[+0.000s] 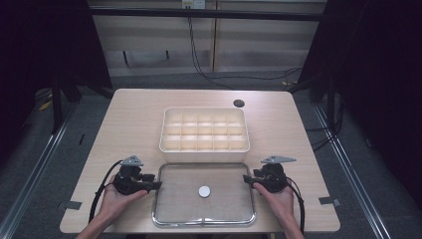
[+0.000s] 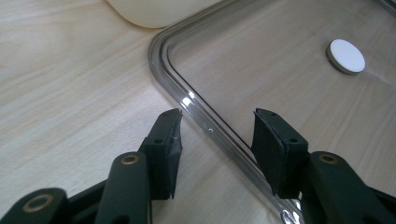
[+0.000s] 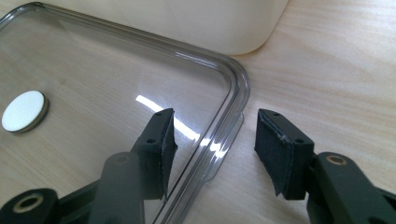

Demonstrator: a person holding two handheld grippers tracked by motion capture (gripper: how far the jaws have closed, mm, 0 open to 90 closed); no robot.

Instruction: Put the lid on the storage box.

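Note:
A clear rectangular lid with rounded corners lies flat on the wooden table near the front edge. A small white round disc sits at its middle. My left gripper is at the lid's left edge; in the left gripper view its jaws stand open astride the lid's rim, with the disc beyond. My right gripper is at the right edge; in the right gripper view it is open astride the rim, pads apart from it. The disc lies to the left.
A cream box divided into several compartments stands just behind the lid. A black round hole is in the table at the back. Grey tape marks sit near the front corners.

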